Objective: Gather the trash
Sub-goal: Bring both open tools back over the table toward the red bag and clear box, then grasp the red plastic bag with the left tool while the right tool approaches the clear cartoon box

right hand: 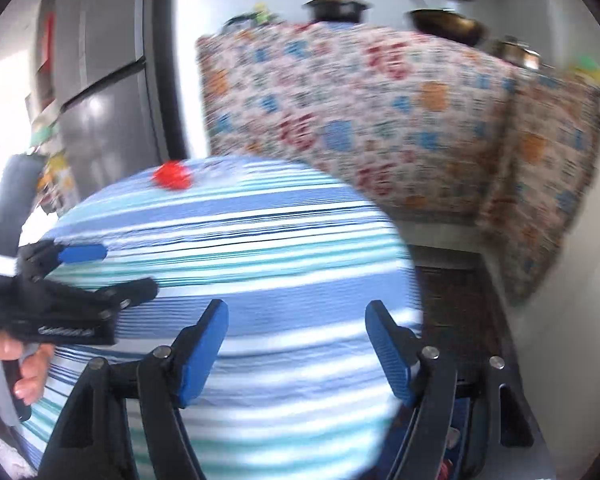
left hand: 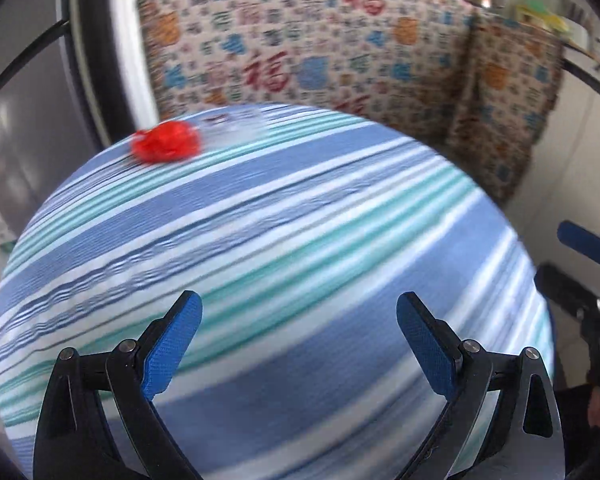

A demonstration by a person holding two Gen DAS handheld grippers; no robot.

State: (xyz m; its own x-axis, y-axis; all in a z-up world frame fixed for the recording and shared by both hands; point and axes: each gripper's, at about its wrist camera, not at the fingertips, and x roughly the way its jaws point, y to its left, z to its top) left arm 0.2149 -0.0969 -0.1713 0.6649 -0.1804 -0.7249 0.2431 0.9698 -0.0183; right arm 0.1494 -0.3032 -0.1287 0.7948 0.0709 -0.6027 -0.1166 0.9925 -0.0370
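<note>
Through the left wrist camera I am looking down over the striped tabletop (left hand: pixel 284 216), and everything is smearing with motion. My left gripper (left hand: pixel 299 320) is hanging above the near edge with its jaws standing wide apart and nothing between the blue pads (left hand: pixel 172 344). The red wad (left hand: pixel 165 143) is lying at the far left edge of the tabletop, well apart from my fingers, with a pale, blurred scrap (left hand: pixel 236 125) just beside it that I cannot identify. Behind the table a patterned cloth (left hand: pixel 312 40) is hanging. The right gripper (left hand: pixel 588 264) is poking in at the right side, off the table's edge.

Through the right wrist camera I am seeing my right gripper (right hand: pixel 296 340) over the near right edge of the tabletop (right hand: pixel 260 240), jaws apart and gripping nothing. The red wad (right hand: pixel 173 175) is sitting at the far left edge. A hand (right hand: pixel 16 376) is holding the left gripper (right hand: pixel 108 272) over the left edge, its jaws spread. Pots (right hand: pixel 336 7) are standing on top of the cloth (right hand: pixel 380 112).
</note>
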